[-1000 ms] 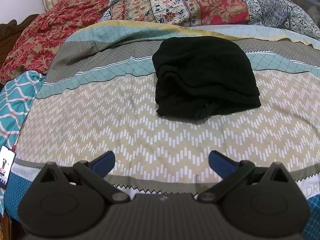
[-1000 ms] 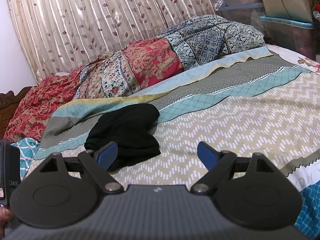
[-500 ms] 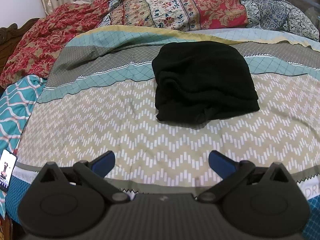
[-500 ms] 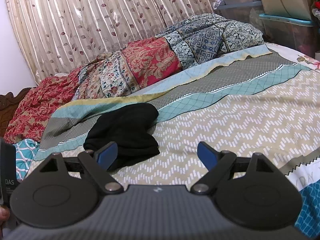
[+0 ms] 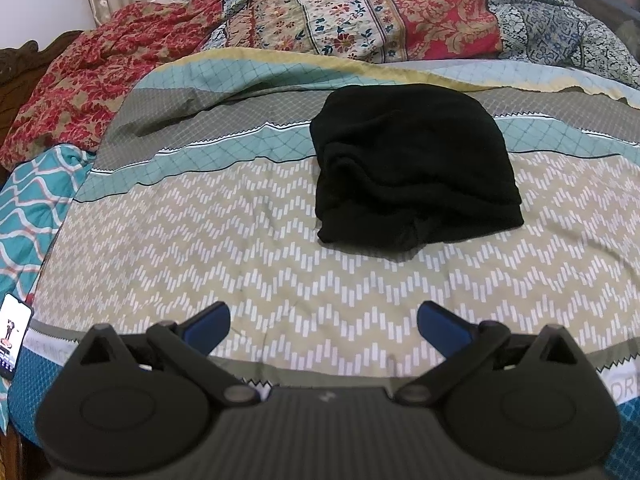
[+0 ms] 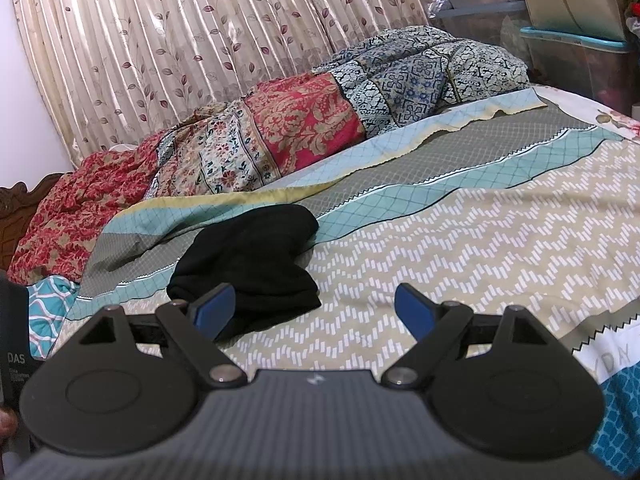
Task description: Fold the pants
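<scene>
Black pants (image 5: pixel 412 168) lie as a compact folded bundle on the bed (image 5: pixel 240 256), mid-sheet, well clear of both tools. My left gripper (image 5: pixel 322 322) and right gripper (image 6: pixel 314 308) hover apart from them, jaws spread, empty. Judged: fold essentially complete.

Ahead of the left gripper (image 5: pixel 323 322), spread wide with nothing between its fingers, bare chevron bedspread (image 5: pixel 200 248) runs up to the black folded pants (image 5: pixel 412 168), the 1 obstacle straight ahead. Beyond them a bunched quilt (image 5: pixel 360 20) blocks the far side. The right gripper (image 6: pixel 314 306), also wide apart, has pants ahead-left and flat bedspread ahead-right.
</scene>
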Motion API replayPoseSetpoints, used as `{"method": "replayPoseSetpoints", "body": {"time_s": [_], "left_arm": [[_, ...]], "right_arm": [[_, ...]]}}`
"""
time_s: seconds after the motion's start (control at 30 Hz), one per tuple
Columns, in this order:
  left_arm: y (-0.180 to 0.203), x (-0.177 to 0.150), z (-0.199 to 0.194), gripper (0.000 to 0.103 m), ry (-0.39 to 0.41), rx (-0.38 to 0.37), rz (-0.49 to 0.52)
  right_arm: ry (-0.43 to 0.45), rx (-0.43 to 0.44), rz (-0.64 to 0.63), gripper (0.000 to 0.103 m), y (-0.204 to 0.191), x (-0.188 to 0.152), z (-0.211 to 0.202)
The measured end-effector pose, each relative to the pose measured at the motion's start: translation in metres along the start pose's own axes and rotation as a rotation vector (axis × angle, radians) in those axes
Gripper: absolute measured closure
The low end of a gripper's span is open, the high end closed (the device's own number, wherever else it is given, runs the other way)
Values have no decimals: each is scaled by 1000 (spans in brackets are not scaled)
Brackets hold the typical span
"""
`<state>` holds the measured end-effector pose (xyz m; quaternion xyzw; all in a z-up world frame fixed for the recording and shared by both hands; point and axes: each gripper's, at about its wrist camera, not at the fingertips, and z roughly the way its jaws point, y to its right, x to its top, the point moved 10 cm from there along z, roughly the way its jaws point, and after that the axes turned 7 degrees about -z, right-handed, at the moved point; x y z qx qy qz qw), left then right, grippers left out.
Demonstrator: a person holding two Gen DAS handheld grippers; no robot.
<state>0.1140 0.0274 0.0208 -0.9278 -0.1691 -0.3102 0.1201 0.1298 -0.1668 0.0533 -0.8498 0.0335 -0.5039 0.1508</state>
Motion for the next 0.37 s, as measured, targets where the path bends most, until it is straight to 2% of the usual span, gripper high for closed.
{"method": "replayPoseSetpoints", "body": {"time_s": [0.17, 0.27, 0.37], "left_arm": [[2, -1, 2, 0, -2, -4, 11], [6, -4, 0, 0, -2, -42, 16], [7, -3, -2, 0, 15, -46, 16]], "right_arm": [[-1, 1, 0, 14, 0, 0, 1], [1, 1, -4, 14, -1, 1, 1], [4, 7, -13, 14, -4, 2, 2]]}}
